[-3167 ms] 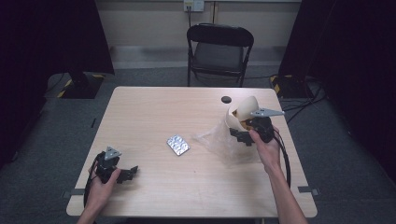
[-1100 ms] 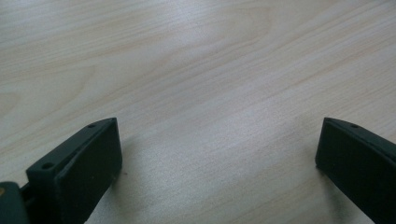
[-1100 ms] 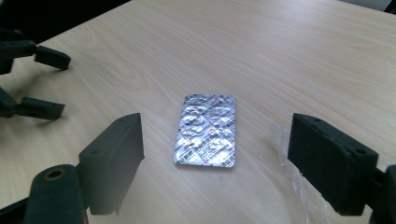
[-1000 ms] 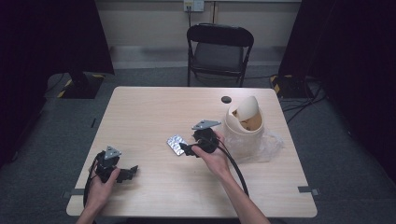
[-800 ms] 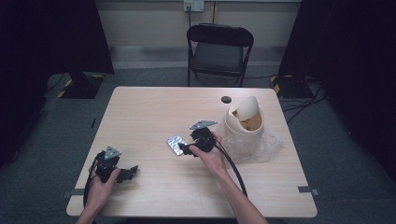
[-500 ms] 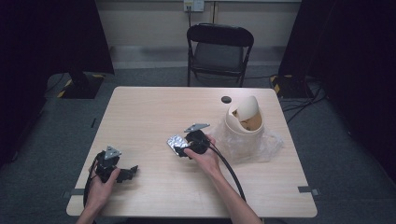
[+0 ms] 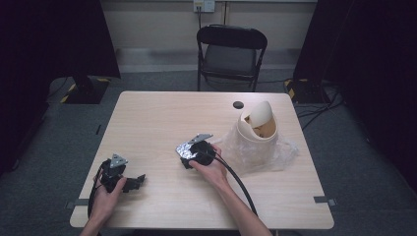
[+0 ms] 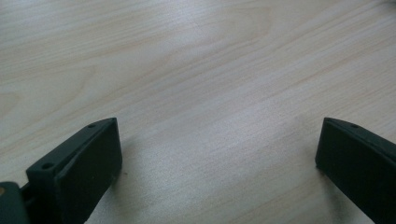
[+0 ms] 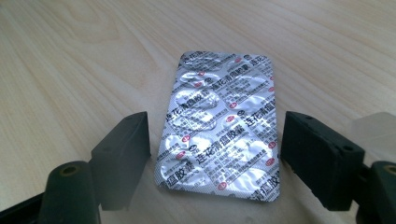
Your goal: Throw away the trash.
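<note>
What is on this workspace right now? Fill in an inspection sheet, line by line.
Surface: light wooden table, flat, dry.
Job's things: silver foil blister pack lying flat, foil side up; cream swing-lid bin upright on crumpled clear plastic bag.
Clutter: small black round disc near the far edge.
Grippers: left gripper open over bare wood; right gripper open, jaws either side of the pack, not touching it.
Cables: black cable along the right forearm.
Surroundings: black folding chair, dark curtains, grey floor.

Pale wood table [image 7: 162, 123], foil blister pack [image 9: 222, 126], small bin [image 7: 257, 126] on clear plastic [image 7: 280, 153], black disc [image 7: 238, 104]
</note>
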A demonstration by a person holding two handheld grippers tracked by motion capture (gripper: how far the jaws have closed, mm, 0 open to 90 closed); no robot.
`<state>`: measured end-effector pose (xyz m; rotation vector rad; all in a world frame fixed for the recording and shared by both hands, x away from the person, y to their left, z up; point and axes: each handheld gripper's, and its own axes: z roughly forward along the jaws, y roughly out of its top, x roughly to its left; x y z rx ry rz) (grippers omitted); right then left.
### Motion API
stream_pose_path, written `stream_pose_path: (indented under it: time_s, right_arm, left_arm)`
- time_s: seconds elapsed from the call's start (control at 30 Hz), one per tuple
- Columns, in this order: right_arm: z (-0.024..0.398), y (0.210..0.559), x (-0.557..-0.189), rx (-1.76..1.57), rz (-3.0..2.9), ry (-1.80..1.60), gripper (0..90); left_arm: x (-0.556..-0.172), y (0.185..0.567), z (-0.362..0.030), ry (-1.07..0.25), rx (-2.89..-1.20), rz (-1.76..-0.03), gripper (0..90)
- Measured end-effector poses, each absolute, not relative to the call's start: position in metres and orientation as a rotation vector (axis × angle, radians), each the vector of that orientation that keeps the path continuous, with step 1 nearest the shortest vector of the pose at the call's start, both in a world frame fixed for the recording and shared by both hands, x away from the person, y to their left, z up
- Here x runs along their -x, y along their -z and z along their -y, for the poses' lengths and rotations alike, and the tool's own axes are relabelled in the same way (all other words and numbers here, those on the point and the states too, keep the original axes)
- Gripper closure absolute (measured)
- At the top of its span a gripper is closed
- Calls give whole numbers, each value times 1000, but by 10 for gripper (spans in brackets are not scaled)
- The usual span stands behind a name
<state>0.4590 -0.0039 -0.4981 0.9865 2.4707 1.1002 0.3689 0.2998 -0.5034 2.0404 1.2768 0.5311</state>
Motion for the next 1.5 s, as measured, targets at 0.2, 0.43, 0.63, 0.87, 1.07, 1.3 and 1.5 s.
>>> stream_pose_path:
  time_s: [0.2,0.43,0.63,0.87,1.07,1.3,1.5]
  right_arm:
    - [2,497,-458,-991,-2452,-1061,337]
    - [2,497,-459,-998,-2455,-1063,325]
    - [1,497,-460,-979,-2455,-1059,311]
    - [2,497,-460,-973,-2456,-1063,343]
    - [6,495,-461,-997,-2461,-1097,343]
    - [7,490,-458,-992,-2468,-1131,343]
    - [14,483,-456,-977,-2463,-1162,343]
  left_arm:
    - [-369,503,-300,-528,-2038,-1277,0]
    - [-369,503,-300,-527,-2037,-1279,0]
    - [-369,503,-300,-531,-2043,-1274,0]
    - [-369,503,-300,-529,-2043,-1274,0]
    - [-369,503,-300,-529,-2043,-1274,0]
    - [-369,503,-300,-529,-2050,-1271,0]
    - [-369,503,-300,-529,-2050,-1271,0]
